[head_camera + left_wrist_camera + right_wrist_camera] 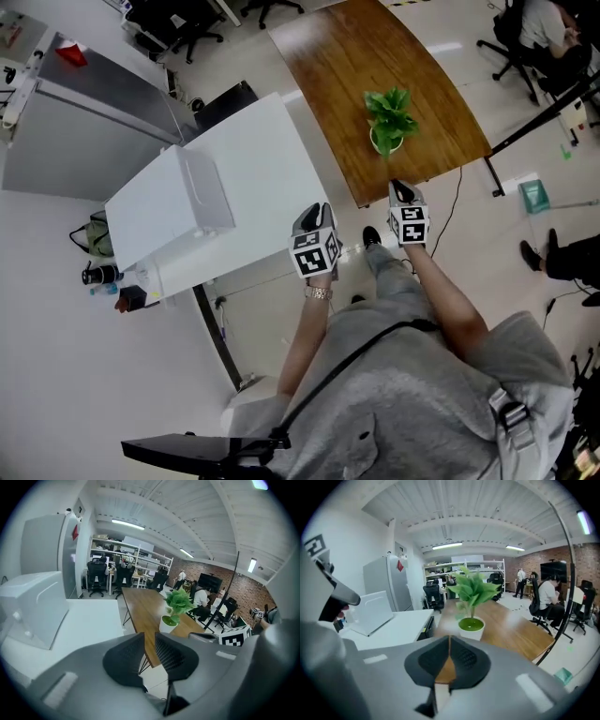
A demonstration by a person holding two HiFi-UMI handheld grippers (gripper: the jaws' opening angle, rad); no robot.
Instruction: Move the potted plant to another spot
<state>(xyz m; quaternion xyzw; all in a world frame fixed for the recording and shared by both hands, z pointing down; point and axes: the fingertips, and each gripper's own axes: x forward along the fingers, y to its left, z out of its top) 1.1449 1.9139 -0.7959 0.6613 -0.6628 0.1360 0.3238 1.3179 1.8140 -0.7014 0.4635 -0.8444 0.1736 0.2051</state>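
Wood table [412, 56]: head view, the potted plant [387, 124] stands near its close corner, well inside the edge. The white table [253, 159] just left of it looks like the obvious other spot.
Plant axis: upright, long axis vertical along the stem, leaves fanning up and out. The pot [385, 142] sits flat on its base.
Left gripper [317, 210]: head view, over the white table's corner, short of the plant.
Right gripper [401, 187]: head view, at the wood table's near edge, aimed at the pot, not touching.
Left jaws: left gripper view, spread with a clear gap and nothing in it. The plant is ahead and to the right, well apart.
Right jaws: right gripper view, clenched tip to tip, empty. Only table wood shows through the slit below the tips. The pot is dead ahead, near but apart.
Why: my read is that the right hand is lined up as the grasping side but must open before taking the pot. The left is released, probably to steady the other side.
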